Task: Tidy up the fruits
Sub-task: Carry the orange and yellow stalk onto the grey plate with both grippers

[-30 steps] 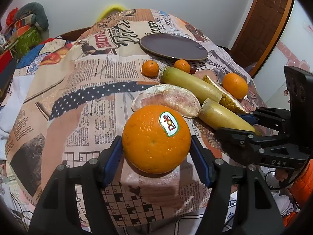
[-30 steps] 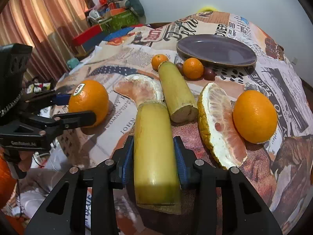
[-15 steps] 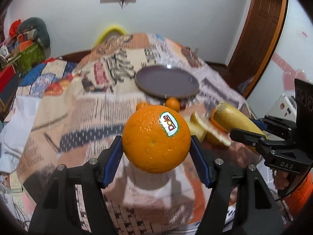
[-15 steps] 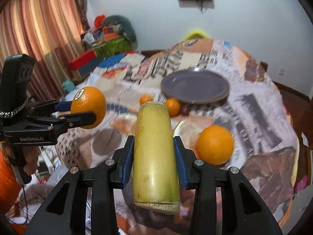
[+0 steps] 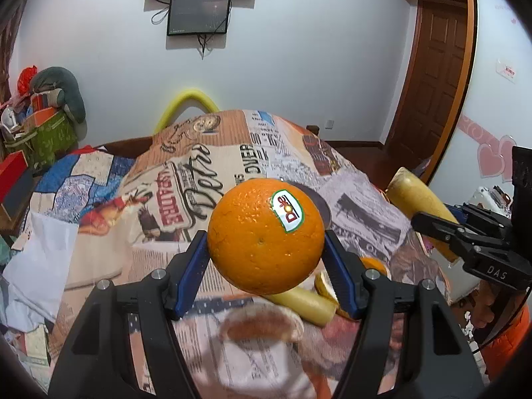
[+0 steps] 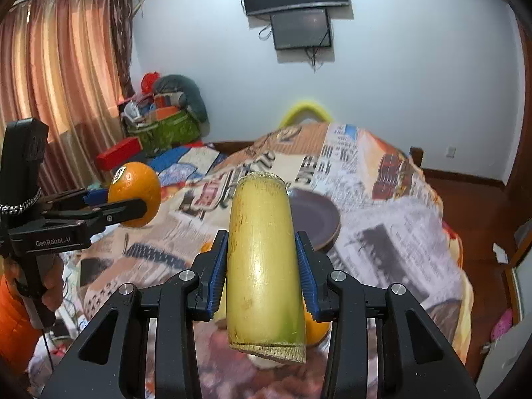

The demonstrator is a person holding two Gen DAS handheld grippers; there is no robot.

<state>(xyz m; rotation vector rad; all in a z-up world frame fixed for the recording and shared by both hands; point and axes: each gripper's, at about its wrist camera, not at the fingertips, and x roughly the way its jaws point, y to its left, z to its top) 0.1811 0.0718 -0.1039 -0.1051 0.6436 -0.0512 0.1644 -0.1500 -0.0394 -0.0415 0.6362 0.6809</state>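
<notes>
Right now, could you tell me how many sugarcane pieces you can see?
2: one sugarcane piece is clamped in the right gripper, and another lies on the tablecloth beneath the held orange. Others may be hidden.

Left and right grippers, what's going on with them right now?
The left gripper is shut on the stickered orange, held above the table. The right gripper is shut on a yellow-green sugarcane piece, also in the air. The dark plate sits ahead with nothing visible on it.
</notes>
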